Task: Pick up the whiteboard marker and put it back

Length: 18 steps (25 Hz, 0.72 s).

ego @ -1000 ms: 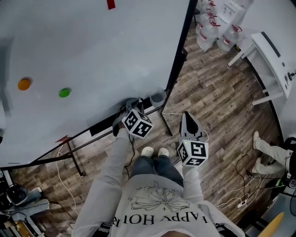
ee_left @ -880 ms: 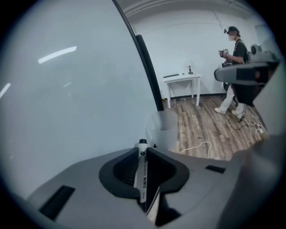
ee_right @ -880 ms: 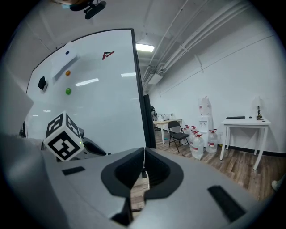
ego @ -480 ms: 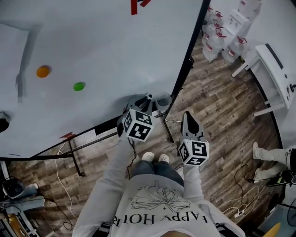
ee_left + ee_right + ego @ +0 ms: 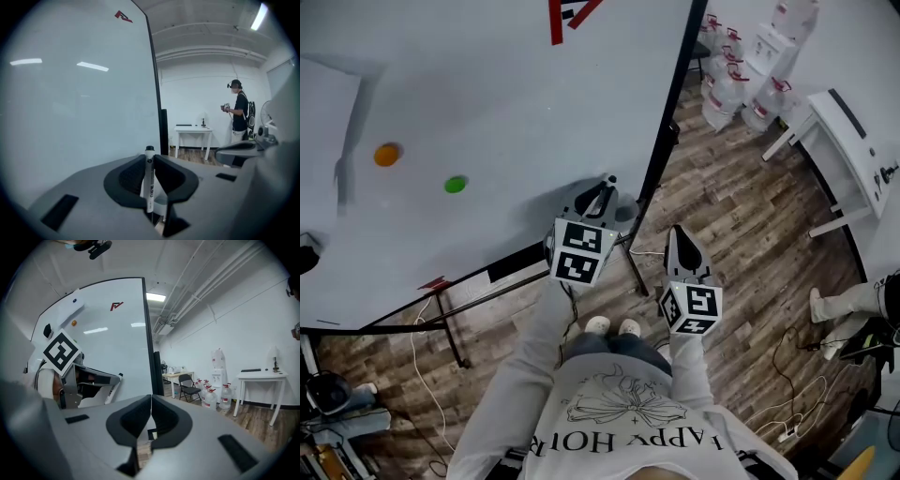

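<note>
At the whiteboard's [image 5: 487, 103] lower corner, in the head view, the left gripper [image 5: 594, 199] holds the marker [image 5: 607, 186] up against the board. What looks like a grey cup [image 5: 625, 215] sits just beside it. The right gripper [image 5: 680, 240] hangs apart over the wooden floor [image 5: 741, 197]. I judge the pick-up done; the next move calls for lowering the marker squarely into its place.

Left gripper view: the jaws clamp the marker's white, printed barrel, which stands upright with its black cap on top.

Right gripper view: its jaws are pressed together on nothing.
</note>
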Each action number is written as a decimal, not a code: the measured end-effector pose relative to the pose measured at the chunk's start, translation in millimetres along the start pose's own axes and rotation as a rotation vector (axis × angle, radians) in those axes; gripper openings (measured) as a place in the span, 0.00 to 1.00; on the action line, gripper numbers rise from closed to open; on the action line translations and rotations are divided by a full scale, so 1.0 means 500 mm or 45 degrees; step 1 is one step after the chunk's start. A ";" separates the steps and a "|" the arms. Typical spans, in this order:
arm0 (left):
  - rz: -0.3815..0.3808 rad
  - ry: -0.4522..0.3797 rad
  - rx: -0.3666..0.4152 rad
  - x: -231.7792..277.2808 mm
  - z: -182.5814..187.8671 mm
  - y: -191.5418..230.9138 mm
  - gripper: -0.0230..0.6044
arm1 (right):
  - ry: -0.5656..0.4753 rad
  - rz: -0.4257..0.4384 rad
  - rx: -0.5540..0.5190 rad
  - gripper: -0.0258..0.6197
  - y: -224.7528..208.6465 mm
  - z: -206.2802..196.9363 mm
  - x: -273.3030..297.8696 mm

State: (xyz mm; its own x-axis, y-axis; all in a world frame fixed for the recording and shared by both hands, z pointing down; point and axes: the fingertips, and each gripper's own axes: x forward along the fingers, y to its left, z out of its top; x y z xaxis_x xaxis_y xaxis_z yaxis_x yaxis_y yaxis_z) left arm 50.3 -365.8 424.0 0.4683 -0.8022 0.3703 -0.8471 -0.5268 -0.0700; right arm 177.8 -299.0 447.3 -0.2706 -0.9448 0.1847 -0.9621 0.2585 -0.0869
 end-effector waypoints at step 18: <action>-0.098 -0.442 -0.142 0.069 0.033 -0.061 0.13 | 0.020 -0.059 0.016 0.04 -0.066 -0.016 -0.014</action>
State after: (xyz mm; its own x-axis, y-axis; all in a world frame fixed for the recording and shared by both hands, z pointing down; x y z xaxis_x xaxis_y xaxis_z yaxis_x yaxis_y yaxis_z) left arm 96.6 -381.8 423.7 0.5728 -0.8190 0.0333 -0.8193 -0.5708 0.0542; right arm 211.2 -299.2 456.7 -0.2262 -0.9525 0.2039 -0.9731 0.2118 -0.0905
